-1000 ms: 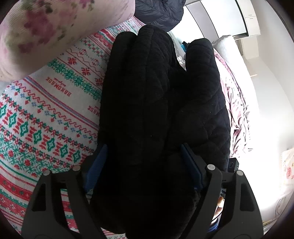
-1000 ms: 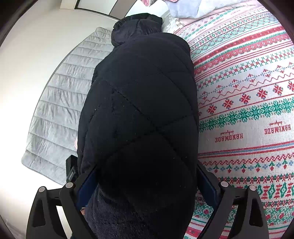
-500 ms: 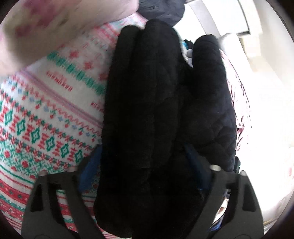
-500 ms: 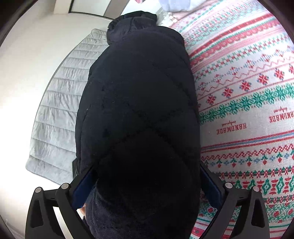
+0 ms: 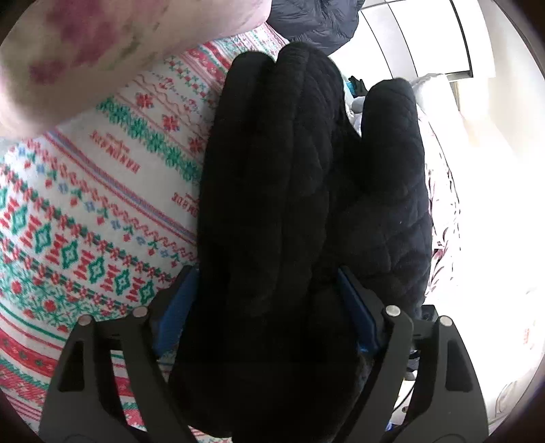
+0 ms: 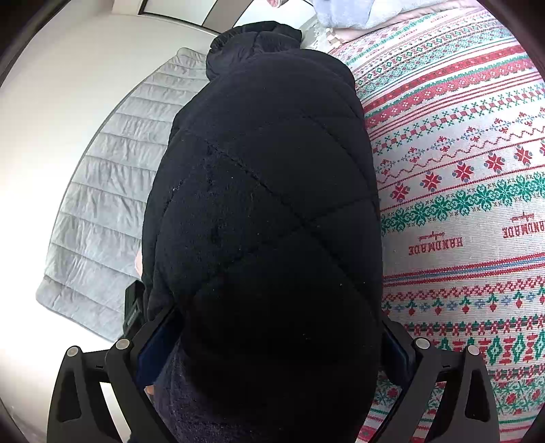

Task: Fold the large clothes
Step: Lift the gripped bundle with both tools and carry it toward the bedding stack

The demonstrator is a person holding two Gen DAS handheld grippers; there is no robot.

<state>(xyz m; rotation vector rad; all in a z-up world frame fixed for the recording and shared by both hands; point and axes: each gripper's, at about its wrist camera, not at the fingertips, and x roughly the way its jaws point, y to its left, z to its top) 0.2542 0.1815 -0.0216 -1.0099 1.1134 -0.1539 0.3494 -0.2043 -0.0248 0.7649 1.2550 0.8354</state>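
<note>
A black quilted jacket [image 5: 289, 191] fills the middle of the left wrist view, bunched in thick folds above the patterned bedspread [image 5: 85, 211]. My left gripper [image 5: 269, 296] is shut on the black quilted jacket, its blue pads pressed against both sides of the bundle. In the right wrist view the same jacket [image 6: 265, 204] hangs as a puffy mass over the bed's edge. My right gripper [image 6: 276, 344] is shut on the black quilted jacket too; its fingertips are hidden by the fabric.
A floral pink pillow [image 5: 102, 51] lies at the upper left. A dark blue puffer garment [image 5: 316, 20] sits at the far end of the bed. A grey quilted mat [image 6: 102, 204] lies on the floor left of the bed. The red-green bedspread [image 6: 460, 204] spreads to the right.
Both grippers have shifted slightly with the jacket held; the left view has moved nearer the floral pillow. The grips have not changed.
</note>
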